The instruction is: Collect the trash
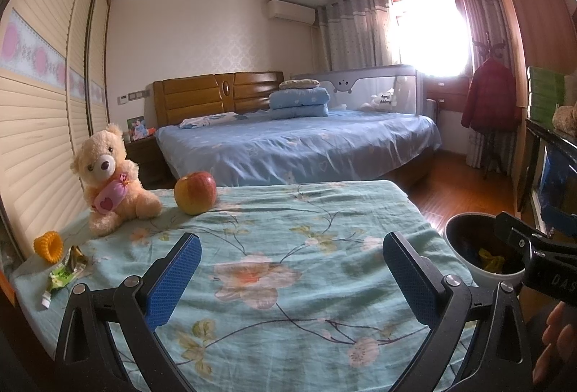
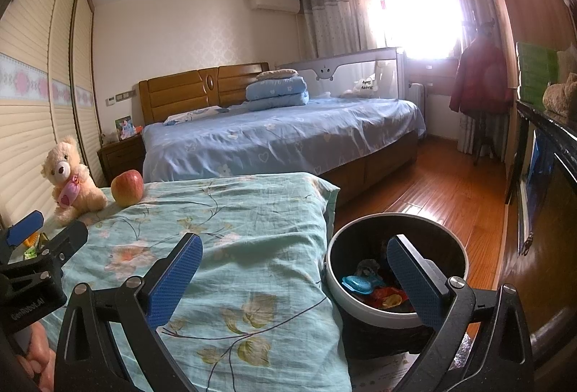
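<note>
Black-framed left gripper (image 1: 292, 274) and right gripper (image 2: 295, 278), blue textured fingers (image 1: 173, 280), silver pivot screws, white lettering.

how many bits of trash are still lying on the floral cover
1 clearly: a green wrapper at the cover's left edge, beside the orange ring, in front of the teddy bear. In the right wrist view the left tool hides that corner, so more may be unseen.

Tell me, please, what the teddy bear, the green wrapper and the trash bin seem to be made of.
Teddy bear: soft plush, judging by its fuzzy cream pile.
Green wrapper: likely thin plastic film; it is crinkled and glossy.
Trash bin: probably hard plastic, with a smooth pale outside and a dark inside.
</note>
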`<state>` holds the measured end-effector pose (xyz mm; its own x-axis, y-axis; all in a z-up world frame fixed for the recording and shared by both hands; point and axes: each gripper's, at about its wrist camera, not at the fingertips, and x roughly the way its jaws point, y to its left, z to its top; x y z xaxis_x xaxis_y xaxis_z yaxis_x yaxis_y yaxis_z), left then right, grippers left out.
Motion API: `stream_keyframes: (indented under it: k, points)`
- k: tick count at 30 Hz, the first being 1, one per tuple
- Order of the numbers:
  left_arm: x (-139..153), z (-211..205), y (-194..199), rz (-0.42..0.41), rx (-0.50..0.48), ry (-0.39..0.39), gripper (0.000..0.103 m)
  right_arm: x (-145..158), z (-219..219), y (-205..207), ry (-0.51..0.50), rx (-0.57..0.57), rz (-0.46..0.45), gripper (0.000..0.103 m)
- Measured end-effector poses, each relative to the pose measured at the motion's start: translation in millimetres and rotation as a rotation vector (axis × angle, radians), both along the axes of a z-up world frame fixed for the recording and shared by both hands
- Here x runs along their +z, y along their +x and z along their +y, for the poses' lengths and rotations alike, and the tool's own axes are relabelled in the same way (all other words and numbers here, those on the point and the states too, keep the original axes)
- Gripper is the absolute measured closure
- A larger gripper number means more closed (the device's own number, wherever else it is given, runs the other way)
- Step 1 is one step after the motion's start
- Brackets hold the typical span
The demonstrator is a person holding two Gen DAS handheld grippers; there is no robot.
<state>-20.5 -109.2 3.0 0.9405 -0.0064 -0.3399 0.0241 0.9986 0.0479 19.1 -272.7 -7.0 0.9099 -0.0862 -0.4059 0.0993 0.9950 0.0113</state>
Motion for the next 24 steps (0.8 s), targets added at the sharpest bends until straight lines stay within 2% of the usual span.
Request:
stream_keyframes:
  k: [24]
  points:
    - [0.7,-1.1,-0.9,0.001,-0.005,0.001,0.001,2.4,2.1,0.2,-0.002,0.002,-0.002,0.000]
